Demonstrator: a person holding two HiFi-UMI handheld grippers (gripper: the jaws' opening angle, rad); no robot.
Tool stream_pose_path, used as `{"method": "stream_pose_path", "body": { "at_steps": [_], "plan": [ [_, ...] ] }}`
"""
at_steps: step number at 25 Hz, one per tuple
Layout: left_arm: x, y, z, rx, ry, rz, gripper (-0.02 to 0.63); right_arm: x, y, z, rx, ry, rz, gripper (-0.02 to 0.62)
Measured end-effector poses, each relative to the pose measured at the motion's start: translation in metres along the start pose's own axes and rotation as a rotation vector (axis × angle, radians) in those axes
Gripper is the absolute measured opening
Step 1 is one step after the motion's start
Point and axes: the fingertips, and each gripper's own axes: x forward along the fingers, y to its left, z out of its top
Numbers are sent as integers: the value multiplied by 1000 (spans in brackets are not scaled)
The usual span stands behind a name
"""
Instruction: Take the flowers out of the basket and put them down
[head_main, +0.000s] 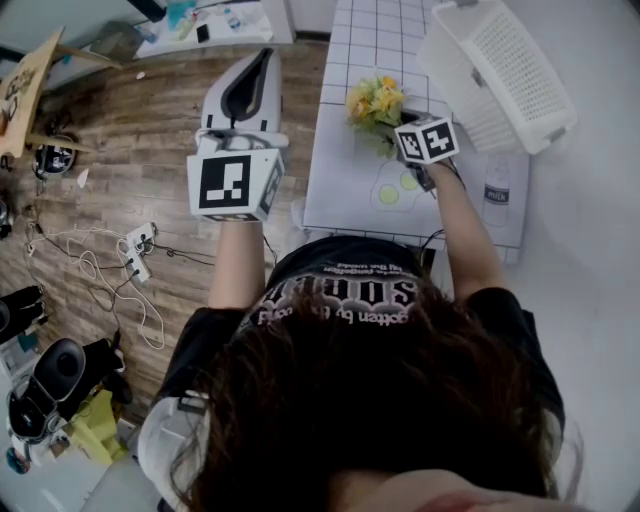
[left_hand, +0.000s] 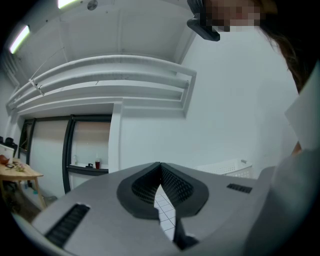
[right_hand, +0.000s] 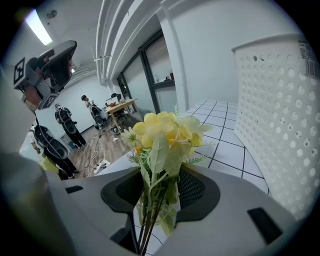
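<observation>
Left of the white basket (head_main: 500, 70), which lies tipped on the tiled surface (head_main: 350, 190), the head view shows the flowers (head_main: 375, 100) already clear of it. They sit just ahead of the right tongs (head_main: 405, 125). I cannot tell whether the blooms touch the tiles. The left tongs (head_main: 258, 60) hang well away from the basket, out over the wooden floor, and carry nothing. The likeliest trouble is the bunch dropping bloom first, since the right tongs slant downward. It also lies closer to the surface's far-from-basket edge, so a roll that way could take it off.

From the left tongs' view, the left tongs (left_hand: 160, 172) are closed tip to tip and empty, with only tiles showing below the tips. The basket (left_hand: 227, 167) sits beyond them.

From the right tongs' view, the right tongs (right_hand: 157, 200) stand partly open with the stems running up between the pads. Pale gaps show on either side of the stems low down, so the hold looks loose at best. A leaf could catch on a ribbed pad and drag the bunch back when the tongs pull away. The flowers (right_hand: 167, 132) are a small artificial-looking bunch of pale yellow blooms, a daisy-like head, feathery green sprigs and thin dark stems. They stand apart from the perforated wall of the basket (right_hand: 280, 120).
</observation>
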Motion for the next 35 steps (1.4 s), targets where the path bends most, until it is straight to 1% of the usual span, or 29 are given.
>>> {"method": "stream_pose_path", "body": {
  "at_steps": [3,8,10,16,17,20,23,28,35],
  "plan": [
    [-1,-1,3,-4,-4,-4,1,0,3,-2,-11,3,2,212],
    [-4,0,1,0,-5,-1,1,-2,3,-3,-17,-5,-13,278],
    [-4,-1,0,-2,-4,-3,1,-5,4,-1,-20,-18,-12,291],
    [-4,-2,-1,-7,-8,-10,1,-15,5,8,7,-79,-14,297],
    [-4,-2,-2,-6,-9,-13,2,-17,5,9,6,-87,-19,315],
    [-4,-4,-2,-6,-10,-23,2,-21,4,12,8,-110,-27,337],
    [-6,-5,-2,-14,-14,-29,1,-30,1,16,20,-131,-49,339],
    [-7,-9,-2,-11,-17,-48,2,-56,-3,35,55,-223,-79,339],
    [-7,-14,-6,-21,-11,-64,1,-93,0,62,58,-338,-112,337]
  ]
}}
